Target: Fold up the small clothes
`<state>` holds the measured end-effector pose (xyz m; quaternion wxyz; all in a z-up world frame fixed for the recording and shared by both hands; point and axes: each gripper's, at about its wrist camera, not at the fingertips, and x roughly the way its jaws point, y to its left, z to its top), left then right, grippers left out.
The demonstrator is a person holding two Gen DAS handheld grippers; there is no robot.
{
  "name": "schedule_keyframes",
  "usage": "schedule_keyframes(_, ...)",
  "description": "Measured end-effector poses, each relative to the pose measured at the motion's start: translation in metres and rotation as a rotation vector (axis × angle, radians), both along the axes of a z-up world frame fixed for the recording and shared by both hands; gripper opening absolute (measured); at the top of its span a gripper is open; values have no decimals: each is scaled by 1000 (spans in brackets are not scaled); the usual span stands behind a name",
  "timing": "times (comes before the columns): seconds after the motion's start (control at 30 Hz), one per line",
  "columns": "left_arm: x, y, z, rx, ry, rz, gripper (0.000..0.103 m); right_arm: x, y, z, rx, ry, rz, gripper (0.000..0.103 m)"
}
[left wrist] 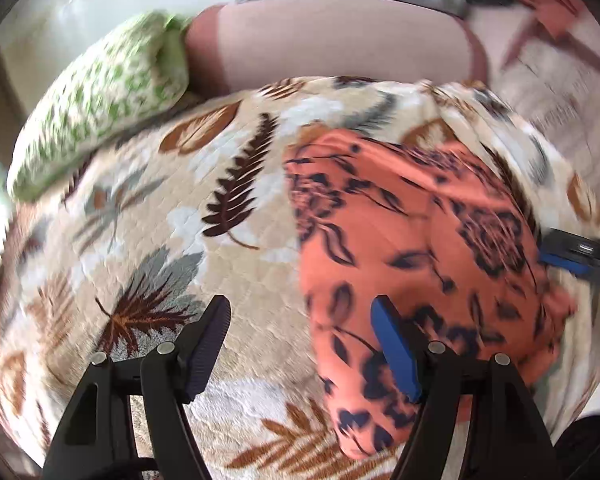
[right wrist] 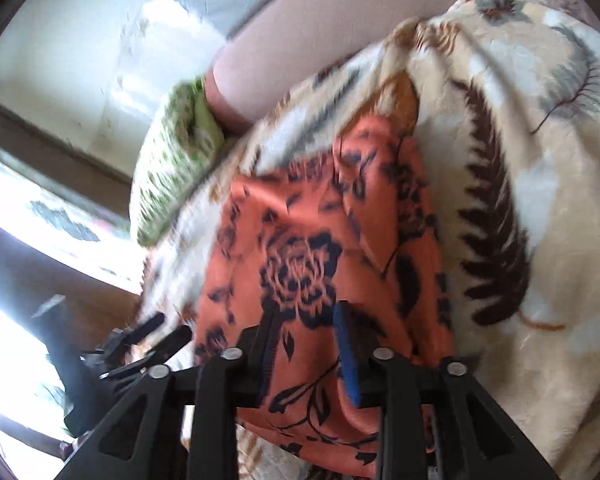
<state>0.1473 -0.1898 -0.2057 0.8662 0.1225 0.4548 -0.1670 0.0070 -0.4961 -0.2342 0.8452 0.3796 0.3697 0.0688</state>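
Lying under right gripper (right wrist: 306,344): orange garment (right wrist: 320,248)

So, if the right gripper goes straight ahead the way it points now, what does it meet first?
Most likely the orange flowered garment. The right gripper has open jaws, and the cloth lies directly ahead of them on the leaf-patterned blanket. Depth is unclear in this blurred view.

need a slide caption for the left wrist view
Open left gripper above leaf-patterned beige blanket, beside an orange garment with dark floral print.
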Motion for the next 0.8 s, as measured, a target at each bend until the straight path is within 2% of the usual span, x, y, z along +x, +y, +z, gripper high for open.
schedule_keyframes(0.03, 6, 4, -2, -17, 20, 23, 73, -4, -9, 1, 10, -13, -51, 83)
schedule_keyframes(0.07, 12, 8, -4, -36, 40, 41, 73, -7, -15, 0, 20, -21, -89, 87)
schedule_keyframes(0.2, 26, 19, -14, -131, 130, 62, 74, -5, -37, -17, 111, 20, -120, 87)
schedule_keyframes(0.37, 32, 22, -24, -257, 222, 37, 74, 5, -41, -30, 149, 71, -108, 87)
schedule_keyframes(0.53, 37, 18, -28, -275, 247, 30, 77, 12, -38, -39, 143, 83, -86, 87)
schedule_keyframes(0.6, 39, 15, -32, -258, 255, 21, 80, 18, -26, -37, 101, 90, -33, 77)
schedule_keyframes(0.63, 40, 14, -34, -250, 259, 16, 80, 22, -18, -38, 49, 119, 4, 62)
schedule_keyframes(0.67, 39, 13, -36, -245, 261, 11, 80, 26, -8, -41, -10, 157, 37, 41)
schedule_keyframes(0.7, 38, 12, -37, -238, 259, 6, 80, 28, -1, -42, -61, 172, 48, 38)
schedule_keyframes(0.73, 38, 11, -37, -222, 251, 8, 82, 27, 3, -38, -89, 162, 50, 37)
schedule_keyframes(0.77, 38, 12, -37, -209, 242, 12, 82, 26, 8, -31, -118, 144, 63, 31)
schedule_keyframes(0.8, 38, 12, -36, -204, 237, 11, 82, 22, 13, -23, -162, 120, 72, 29)
